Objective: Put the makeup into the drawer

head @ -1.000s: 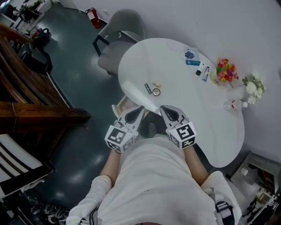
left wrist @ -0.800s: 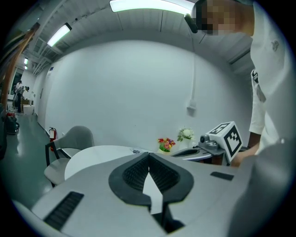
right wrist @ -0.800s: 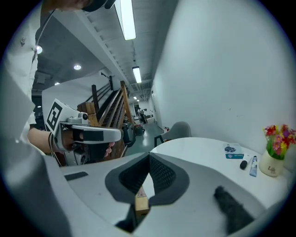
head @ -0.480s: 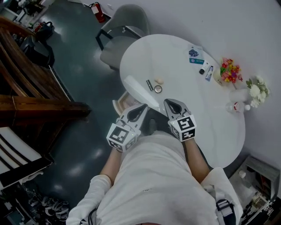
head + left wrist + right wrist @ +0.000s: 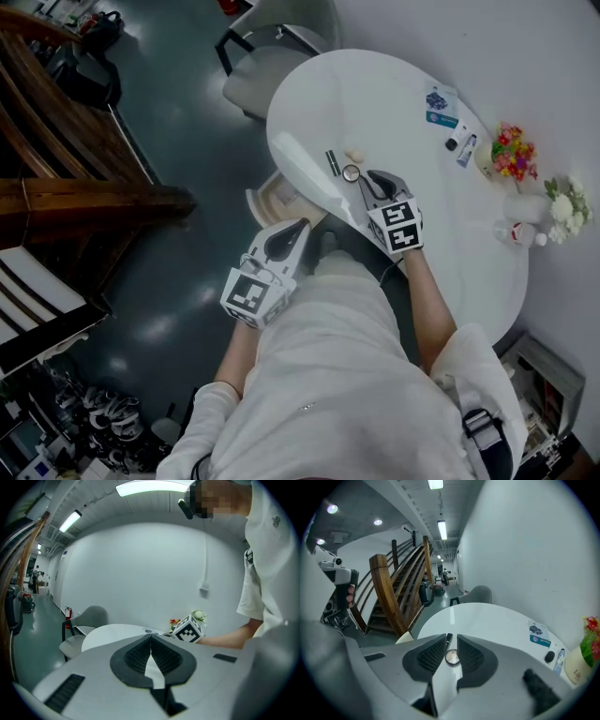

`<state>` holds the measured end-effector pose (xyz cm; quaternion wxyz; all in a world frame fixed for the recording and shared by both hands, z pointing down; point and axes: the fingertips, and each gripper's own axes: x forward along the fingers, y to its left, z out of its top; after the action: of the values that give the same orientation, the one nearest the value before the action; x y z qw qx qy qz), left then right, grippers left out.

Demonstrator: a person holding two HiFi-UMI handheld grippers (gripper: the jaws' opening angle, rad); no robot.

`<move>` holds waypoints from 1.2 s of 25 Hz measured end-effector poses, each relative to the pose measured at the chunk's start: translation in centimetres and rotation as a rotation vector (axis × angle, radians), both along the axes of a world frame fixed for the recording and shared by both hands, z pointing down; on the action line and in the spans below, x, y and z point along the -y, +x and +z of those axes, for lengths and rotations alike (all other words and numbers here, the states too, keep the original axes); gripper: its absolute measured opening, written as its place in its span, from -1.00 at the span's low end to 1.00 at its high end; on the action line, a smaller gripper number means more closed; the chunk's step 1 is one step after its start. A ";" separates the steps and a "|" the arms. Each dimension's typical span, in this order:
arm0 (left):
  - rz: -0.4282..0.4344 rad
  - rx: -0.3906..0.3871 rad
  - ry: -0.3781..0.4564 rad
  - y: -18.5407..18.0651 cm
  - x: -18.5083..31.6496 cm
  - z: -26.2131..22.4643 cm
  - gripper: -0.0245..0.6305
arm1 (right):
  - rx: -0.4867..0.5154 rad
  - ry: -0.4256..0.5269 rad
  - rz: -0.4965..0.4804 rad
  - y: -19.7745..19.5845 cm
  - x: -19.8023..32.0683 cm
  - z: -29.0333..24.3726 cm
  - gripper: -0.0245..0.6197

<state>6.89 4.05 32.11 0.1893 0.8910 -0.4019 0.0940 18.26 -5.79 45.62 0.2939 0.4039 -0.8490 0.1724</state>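
- White table [image 5: 422,234], head view: compact [image 5: 351,172] lies beside a dark tube [image 5: 332,162], near the open drawer [image 5: 277,199].
- Left gripper view: left gripper [image 5: 151,637] has its jaws together and is empty.
- Right gripper view: right gripper [image 5: 452,644] jaws have just been opening and stand slightly apart. The compact shows in the gap, ungripped. It is probably light, hard and slick, so pinch across the rim.

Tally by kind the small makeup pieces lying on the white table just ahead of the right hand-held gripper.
Dark lipstick-style tube: 1
Round compact: 1
Small beige sponge-like piece: 1
Total: 3
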 end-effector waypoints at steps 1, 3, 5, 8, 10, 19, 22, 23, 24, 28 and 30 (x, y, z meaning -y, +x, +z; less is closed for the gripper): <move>-0.008 0.002 0.000 -0.4 0.0 0.1 -0.89 | -0.016 -0.009 -0.013 -0.2 0.6 0.7 -0.69; -0.034 0.002 -0.006 -1.1 0.0 0.1 -0.89 | -0.051 -0.023 -0.041 -0.5 1.6 2.0 -0.66; -0.066 0.012 -0.018 -2.0 0.0 0.2 -0.89 | -0.080 -0.039 -0.066 -0.8 2.5 3.4 -0.60; -0.106 0.057 -0.043 -3.6 -0.5 1.0 -0.89 | -0.101 -0.075 -0.088 -1.4 3.6 5.4 -0.57; -0.139 0.056 -0.057 -4.5 -0.8 1.3 -0.89 | -0.118 -0.097 -0.098 -1.7 4.2 6.7 -0.52; -0.211 0.028 -0.104 -6.9 -1.0 2.2 -0.89 | -0.201 -0.150 -0.131 -2.5 6.2 10.4 -0.48; -0.212 0.021 -0.103 -7.1 -0.4 2.3 -0.89 | -0.224 -0.151 -0.116 -2.0 6.9 10.9 -0.44; -0.214 0.020 -0.103 -7.2 -0.2 2.3 -0.89 | -0.231 -0.152 -0.108 -1.7 7.3 11.1 -0.42; -0.215 0.020 -0.103 -7.3 -0.1 2.4 -0.89 | -0.239 -0.153 -0.100 -1.4 7.6 11.4 -0.39; -0.208 0.025 -0.105 -7.6 0.6 2.4 -0.89 | -0.267 -0.160 -0.072 -0.2 8.7 12.6 -0.36; -0.200 0.032 -0.108 -7.7 0.9 2.6 -0.89 | -0.273 -0.167 -0.057 0.2 9.1 13.1 -0.36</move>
<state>-0.85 3.18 34.70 0.2391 0.8332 -0.4862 0.1103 18.43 -14.93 58.72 0.4439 0.3737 -0.7949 0.1773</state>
